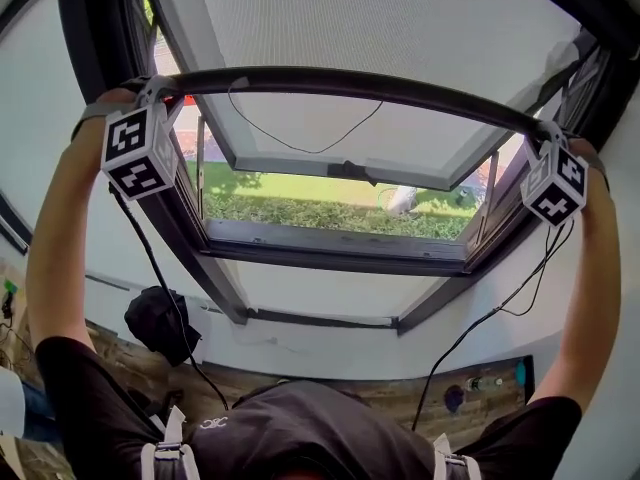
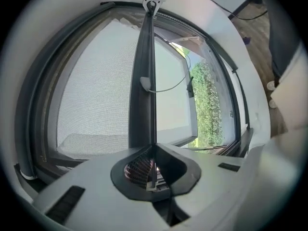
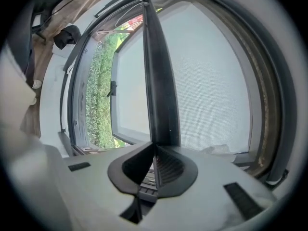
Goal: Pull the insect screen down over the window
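The insect screen's grey mesh [image 1: 400,18] hangs from the top of the window and ends in a dark pull bar [image 1: 350,84] that spans the frame. My left gripper [image 1: 165,95] is shut on the bar's left end. My right gripper [image 1: 541,138] is shut on its right end. In the left gripper view the bar [image 2: 143,81] runs straight out of the closed jaws [image 2: 153,163], with the mesh [image 2: 96,95] on its left. The right gripper view has the bar [image 3: 161,81] leaving the closed jaws [image 3: 155,163] and the mesh [image 3: 216,76] to the right.
Below the bar the glass sash [image 1: 345,170] is tilted outward over green hedge and grass [image 1: 320,214]. A thin cord [image 1: 300,149] loops under the bar. The dark window frame [image 1: 330,256] lies lower. A black bag [image 1: 155,320] and cables [image 1: 470,330] lie on the wooden floor.
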`<state>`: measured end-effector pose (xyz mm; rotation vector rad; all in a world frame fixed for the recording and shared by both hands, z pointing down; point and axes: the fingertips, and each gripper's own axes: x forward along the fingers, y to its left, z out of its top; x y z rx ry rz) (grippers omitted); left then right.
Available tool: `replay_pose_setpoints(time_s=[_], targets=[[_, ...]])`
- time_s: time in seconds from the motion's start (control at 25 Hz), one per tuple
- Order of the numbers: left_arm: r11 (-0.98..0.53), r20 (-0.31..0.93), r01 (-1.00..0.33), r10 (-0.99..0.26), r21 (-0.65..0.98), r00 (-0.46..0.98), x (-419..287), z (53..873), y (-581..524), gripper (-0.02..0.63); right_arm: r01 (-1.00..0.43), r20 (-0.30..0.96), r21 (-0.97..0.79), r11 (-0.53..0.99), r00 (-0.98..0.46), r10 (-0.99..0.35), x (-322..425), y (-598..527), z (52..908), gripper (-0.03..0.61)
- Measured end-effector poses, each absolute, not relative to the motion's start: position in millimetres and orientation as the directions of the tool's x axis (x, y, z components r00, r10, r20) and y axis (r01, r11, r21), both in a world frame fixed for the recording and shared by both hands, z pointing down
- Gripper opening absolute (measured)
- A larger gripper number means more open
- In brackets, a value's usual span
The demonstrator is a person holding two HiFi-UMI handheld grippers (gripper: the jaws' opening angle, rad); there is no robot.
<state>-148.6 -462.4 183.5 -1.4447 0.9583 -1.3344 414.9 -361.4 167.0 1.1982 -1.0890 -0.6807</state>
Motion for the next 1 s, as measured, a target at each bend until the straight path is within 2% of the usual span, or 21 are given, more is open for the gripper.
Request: replay_pose_setpoints(time_s=[0.44, 1.0], targets=[[-0.455, 0.464, 0.096, -0.879, -0.885, 0.107, -149.4, 306.2, -454.9, 0.034, -0.156, 0.433, 0.901, 0.404, 0.345, -0.833, 408.5, -357.3, 286.0, 0.021], [-0.649, 0.656, 0.091, -0.744, -0.755, 0.127, -151.6, 495.1, -449.3, 0.034, -0.227, 0.609, 0.792, 0.566, 0.344, -0.715, 407.6, -347.4, 473.4, 0.023]])
